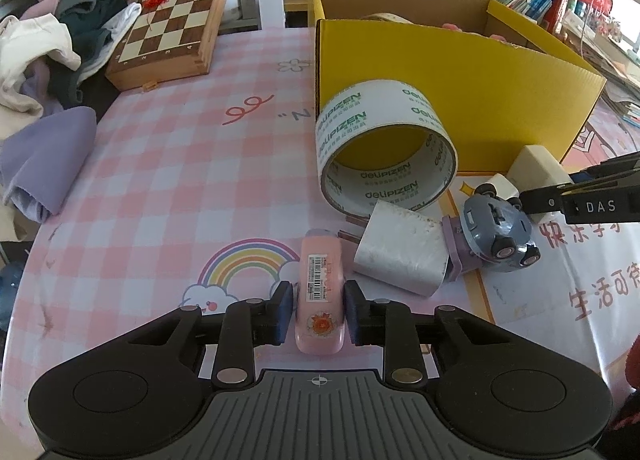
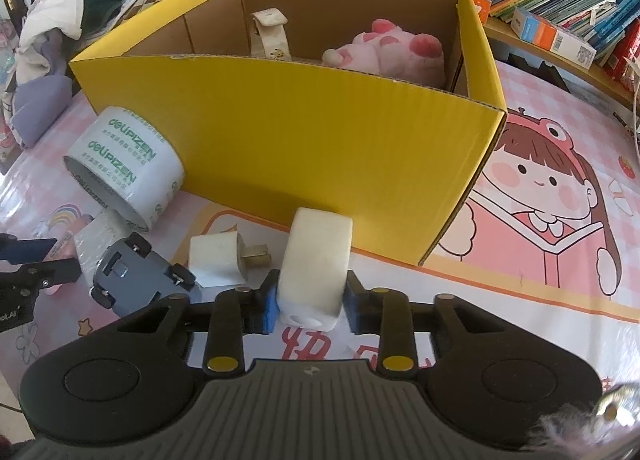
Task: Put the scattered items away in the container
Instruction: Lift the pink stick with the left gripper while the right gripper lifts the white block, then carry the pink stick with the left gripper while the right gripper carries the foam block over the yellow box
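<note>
Scattered items lie in a loose cluster on the counter just in front of the yellow cardboard box (image 2: 280,148), which stands toward the far edge and already holds a pink plush toy (image 2: 388,48) and a strap-like band (image 2: 270,34).

Starting at the left, our left hand-held gripper (image 1: 318,314) is closed on a slim pink tube (image 1: 320,292), its blue pads pressing both sides of it near the end closest to us. Right of that come a white plug adapter (image 1: 402,256), an overturned grey toy car (image 1: 496,234) and, against the box wall, a roll of tape (image 1: 384,144). Furthest right, our right hand-held gripper (image 2: 310,302) is clamped on a cream-white block (image 2: 316,264) that lies just before the box, with a smaller white plug (image 2: 218,262) beside it.

With both grips made, we judge the step in hand to be the lift. We should raise each piece straight up until it clears the box's front wall, carry it over the open top, and let go low over a free spot beside the plush. The tube is held near one end, so it may tip.

Legible writing: "deliPIZEN" in green on the tape, "DAS" on the right hand-held gripper's finger, a barcode label on the tube, and red Chinese characters on the counter's cloth.
</note>
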Tool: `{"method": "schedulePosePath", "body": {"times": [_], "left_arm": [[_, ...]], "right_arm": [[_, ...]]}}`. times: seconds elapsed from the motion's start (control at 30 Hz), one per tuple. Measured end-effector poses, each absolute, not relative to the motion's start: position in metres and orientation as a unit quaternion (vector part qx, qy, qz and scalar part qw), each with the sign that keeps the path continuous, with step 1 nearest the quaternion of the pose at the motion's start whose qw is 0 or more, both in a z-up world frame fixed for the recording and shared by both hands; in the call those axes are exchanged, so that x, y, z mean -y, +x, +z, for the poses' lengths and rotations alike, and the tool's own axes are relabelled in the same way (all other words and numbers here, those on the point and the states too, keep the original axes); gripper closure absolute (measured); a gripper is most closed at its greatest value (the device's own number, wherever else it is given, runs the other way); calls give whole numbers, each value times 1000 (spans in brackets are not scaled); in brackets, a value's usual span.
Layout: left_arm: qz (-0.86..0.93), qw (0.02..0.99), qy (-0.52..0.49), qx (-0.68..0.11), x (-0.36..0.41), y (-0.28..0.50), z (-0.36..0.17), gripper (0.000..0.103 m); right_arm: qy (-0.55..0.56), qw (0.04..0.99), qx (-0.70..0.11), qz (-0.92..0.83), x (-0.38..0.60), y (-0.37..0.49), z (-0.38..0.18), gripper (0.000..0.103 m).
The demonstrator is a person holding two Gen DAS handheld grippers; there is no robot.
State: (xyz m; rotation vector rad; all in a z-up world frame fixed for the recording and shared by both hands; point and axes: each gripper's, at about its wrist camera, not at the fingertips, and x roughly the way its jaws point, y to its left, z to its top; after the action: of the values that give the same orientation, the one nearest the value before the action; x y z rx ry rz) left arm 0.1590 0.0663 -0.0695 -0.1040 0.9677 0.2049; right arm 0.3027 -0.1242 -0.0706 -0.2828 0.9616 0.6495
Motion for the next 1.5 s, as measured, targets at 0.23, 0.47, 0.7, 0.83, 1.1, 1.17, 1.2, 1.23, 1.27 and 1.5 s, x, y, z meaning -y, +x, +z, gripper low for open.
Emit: {"method": "schedulePosePath", "body": {"times": [0.23, 0.47, 0.7, 0.83, 1.1, 1.17, 1.2, 1.23, 1.27, 1.5], "left_arm": [[91, 880, -93, -457, -77, 152, -66, 80], [78, 891, -99, -436, -75, 142, -51, 80], [55, 896, -92, -430, -68, 132, -48, 80], [47, 899, -92, -426, -69, 124, -45, 80], [24, 906, -103, -411, -72, 108, -31, 80], [15, 905, -103, -412, -69, 105, -30, 80], [10, 905, -101, -412, -67, 104, -29, 80], [4, 905, -100, -413, -65, 103, -29, 80], [0, 905, -98, -413, -64, 102, -29, 80], [-29, 913, -85, -399, -55, 101, -17, 80]], "right_arm": [[-130, 829, -451, 306, 129, 296, -66, 77], [-127, 832, -447, 303, 142, 284, -53, 77], [-132, 833, -447, 298, 149, 260, -48, 77], [-128, 835, -451, 288, 155, 248, -47, 77], [-129, 834, -453, 287, 162, 219, -42, 77], [-132, 831, -457, 290, 162, 211, -42, 77], [-133, 830, -458, 291, 162, 208, -43, 77], [-133, 828, -459, 292, 162, 204, -43, 77], [-134, 827, -460, 293, 163, 201, -43, 77], [-137, 828, -454, 300, 161, 186, -36, 77]]}}
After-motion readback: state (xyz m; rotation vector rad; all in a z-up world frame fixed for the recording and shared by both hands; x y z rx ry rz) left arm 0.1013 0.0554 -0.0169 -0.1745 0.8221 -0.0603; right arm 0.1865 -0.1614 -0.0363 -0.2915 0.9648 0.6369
